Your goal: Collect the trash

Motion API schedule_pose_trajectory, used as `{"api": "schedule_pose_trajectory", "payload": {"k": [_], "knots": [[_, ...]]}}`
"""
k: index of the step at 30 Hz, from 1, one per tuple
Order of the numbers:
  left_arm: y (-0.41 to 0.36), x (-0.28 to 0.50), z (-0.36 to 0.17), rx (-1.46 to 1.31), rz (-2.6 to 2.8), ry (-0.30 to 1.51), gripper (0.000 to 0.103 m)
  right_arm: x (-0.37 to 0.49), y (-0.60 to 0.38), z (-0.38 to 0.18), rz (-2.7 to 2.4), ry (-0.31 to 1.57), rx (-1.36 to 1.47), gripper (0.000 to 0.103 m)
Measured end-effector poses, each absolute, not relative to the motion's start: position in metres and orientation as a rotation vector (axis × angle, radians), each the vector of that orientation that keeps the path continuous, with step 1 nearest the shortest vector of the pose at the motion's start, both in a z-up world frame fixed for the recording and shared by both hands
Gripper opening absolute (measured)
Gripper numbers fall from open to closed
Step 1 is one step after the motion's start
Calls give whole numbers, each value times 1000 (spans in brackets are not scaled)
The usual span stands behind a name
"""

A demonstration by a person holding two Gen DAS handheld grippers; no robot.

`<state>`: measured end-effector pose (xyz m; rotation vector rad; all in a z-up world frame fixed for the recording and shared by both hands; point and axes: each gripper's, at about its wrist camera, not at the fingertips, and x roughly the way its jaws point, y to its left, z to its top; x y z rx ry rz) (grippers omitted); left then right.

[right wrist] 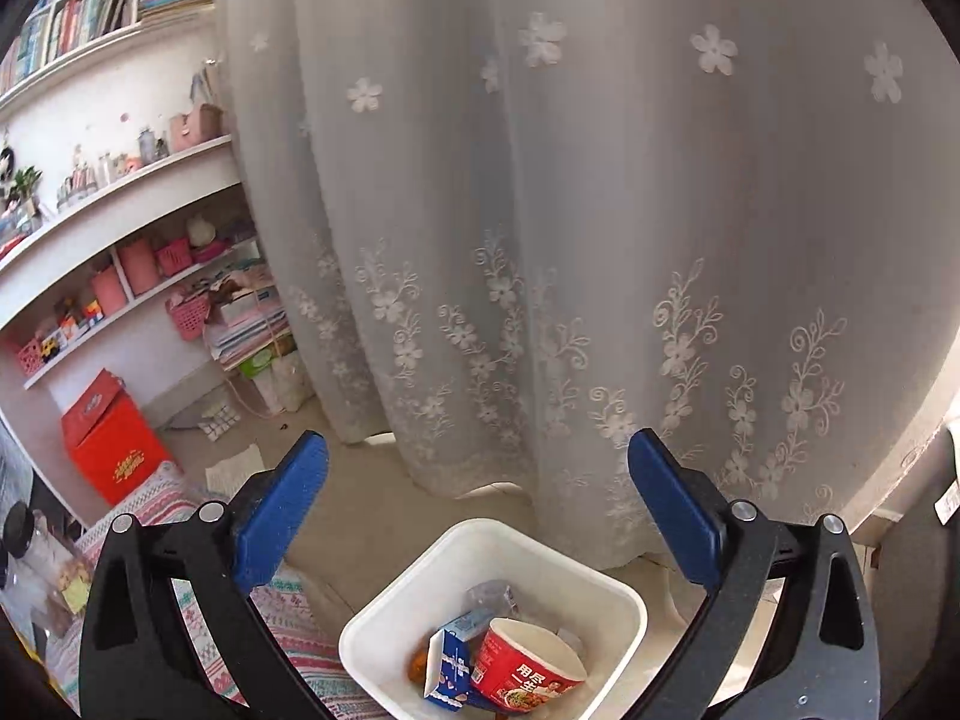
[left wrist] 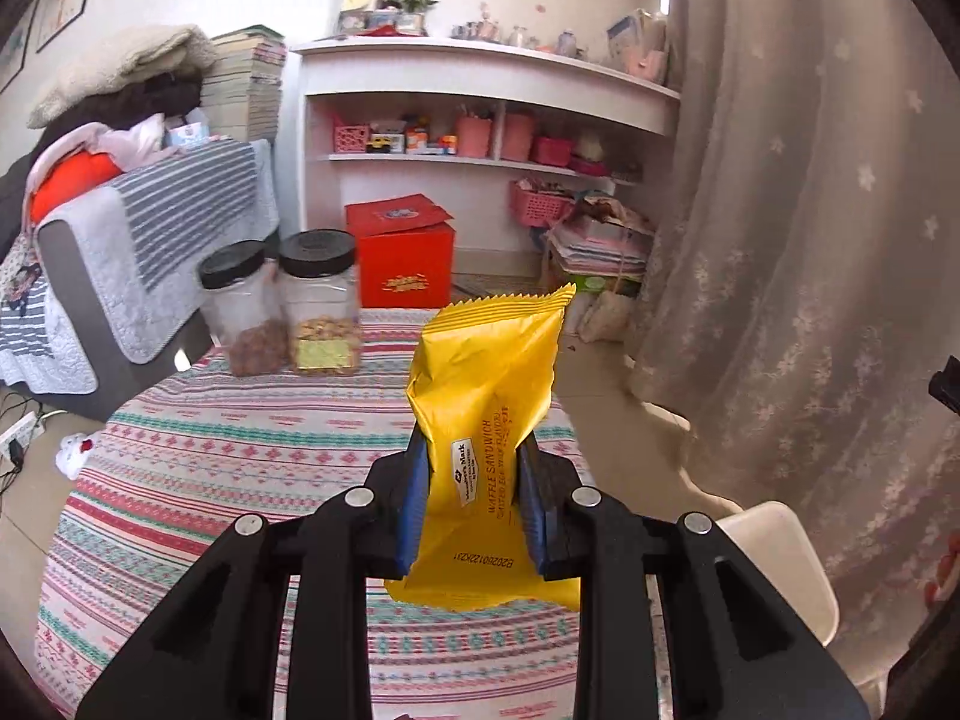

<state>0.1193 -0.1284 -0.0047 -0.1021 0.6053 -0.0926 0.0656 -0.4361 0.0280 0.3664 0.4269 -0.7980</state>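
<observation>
My left gripper [left wrist: 474, 450] is shut on a yellow waffle sandwich wrapper [left wrist: 489, 378], which it holds upright above the round table with the striped cloth [left wrist: 240, 468]. In the right wrist view, my right gripper [right wrist: 477, 450] is open and empty, hovering above a white trash bin [right wrist: 384, 618] that stands on the floor beside the table. The bin holds a red instant noodle cup [right wrist: 528, 666], a blue and white carton [right wrist: 450, 666] and some clear plastic. A white rim of the bin [left wrist: 780, 558] shows at the lower right of the left wrist view.
Two clear jars with black lids [left wrist: 282, 306] stand at the table's far edge. A red box [left wrist: 408, 258] sits on the floor by white shelves [left wrist: 480, 108]. A lace curtain [right wrist: 600, 240] hangs right behind the bin. A sofa with blankets [left wrist: 108, 252] is left.
</observation>
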Motion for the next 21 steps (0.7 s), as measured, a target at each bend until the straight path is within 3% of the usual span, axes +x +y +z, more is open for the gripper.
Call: {"api": "schedule_pose_trajectory", "payload": {"k": [6,9,13,18,21], "knots": [[-238,136,2,-117,-316,671,29,39,-495,31,-893,387,490,96],[-288,139,2,-105,-413,704,36,32,-514,31,-923,381,505,96],[-330,146,-4,-76,-487,755,62,27,-531,31,-959,385,497,96],[-326,146,-4,-146,-514,804,83,33,-528,32,-911,417,487,96],[-304,143,6,-177,-498,801,89,36,-511,41,-830,382,485,96]]}}
